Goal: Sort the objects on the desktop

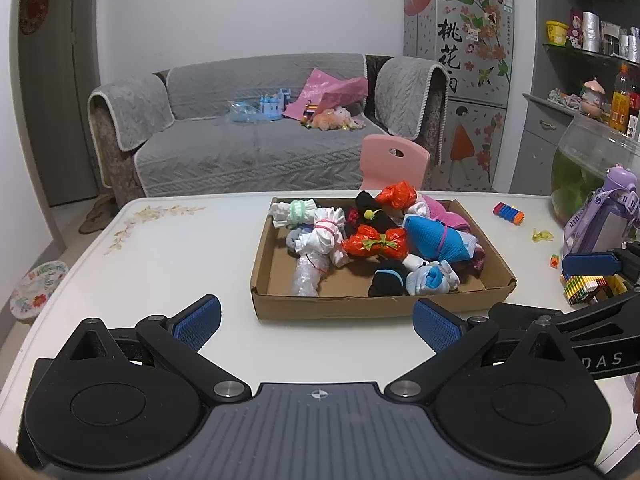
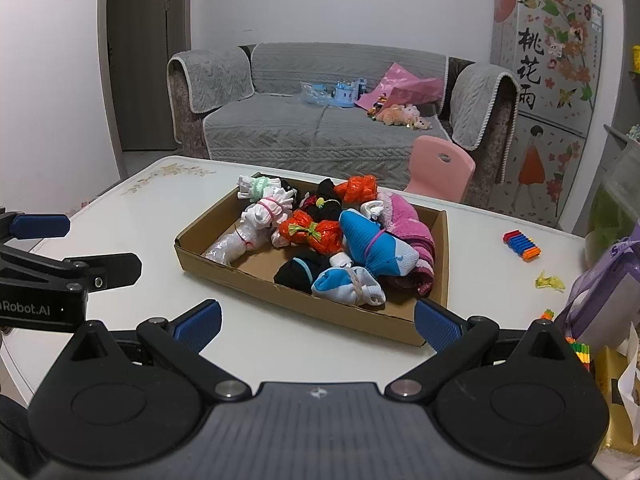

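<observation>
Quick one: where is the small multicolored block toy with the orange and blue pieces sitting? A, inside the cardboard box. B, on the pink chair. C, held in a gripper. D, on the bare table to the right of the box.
D: the multicolored block toy lies on the white table, apart from the cardboard box and to its right.

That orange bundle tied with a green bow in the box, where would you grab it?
Take the orange bundle at its cinched waist under the green tie, coming from above: neighbours crowd its sides, its top is exposed, and either open gripper would span that narrowest part.
</observation>
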The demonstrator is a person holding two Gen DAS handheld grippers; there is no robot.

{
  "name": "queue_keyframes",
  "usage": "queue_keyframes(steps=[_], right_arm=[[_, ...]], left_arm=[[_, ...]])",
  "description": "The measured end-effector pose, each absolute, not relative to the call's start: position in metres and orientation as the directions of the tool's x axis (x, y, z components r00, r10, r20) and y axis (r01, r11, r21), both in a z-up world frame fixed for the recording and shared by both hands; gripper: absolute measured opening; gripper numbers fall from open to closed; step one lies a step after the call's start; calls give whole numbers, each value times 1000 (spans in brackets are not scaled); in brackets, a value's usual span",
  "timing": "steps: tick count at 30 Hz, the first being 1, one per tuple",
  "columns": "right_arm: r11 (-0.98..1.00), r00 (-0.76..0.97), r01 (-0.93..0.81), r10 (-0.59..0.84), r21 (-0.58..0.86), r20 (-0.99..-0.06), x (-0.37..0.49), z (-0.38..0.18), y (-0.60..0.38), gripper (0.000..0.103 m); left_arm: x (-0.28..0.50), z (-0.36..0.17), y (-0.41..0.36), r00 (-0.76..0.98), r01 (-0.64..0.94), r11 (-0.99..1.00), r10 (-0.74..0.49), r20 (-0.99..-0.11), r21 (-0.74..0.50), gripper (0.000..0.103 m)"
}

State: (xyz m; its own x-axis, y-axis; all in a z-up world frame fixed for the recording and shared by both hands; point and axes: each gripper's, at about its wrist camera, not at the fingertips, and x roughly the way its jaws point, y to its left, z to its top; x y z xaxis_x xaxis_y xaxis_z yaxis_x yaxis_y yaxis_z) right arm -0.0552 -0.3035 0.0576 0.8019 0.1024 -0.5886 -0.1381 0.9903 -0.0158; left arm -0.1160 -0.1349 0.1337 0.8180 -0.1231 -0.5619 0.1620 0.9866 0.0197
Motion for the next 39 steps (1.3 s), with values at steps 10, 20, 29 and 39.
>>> queue_keyframes(steps=[10,20,29,39], right_arm=[[990,799,-140,104,-15,-593,-55,56,-303,103],[990,796,-139,105,-11,-596,-54,55,-303,103],[990,793,-140,108,-8,-600,-54,52,-302,103],[990,792,-141,112,-2,-601,-54,50,-301,103]], left_arm=[[-116,133,-133,816,162,986,-121,-566,22,103],[-115,132,-134,814,169,985,-123,-568,29,103],[-112,131,-132,803,181,983,-144,-579,6,103],[-111,129,-132,809,173,985,-129,-574,24,103]])
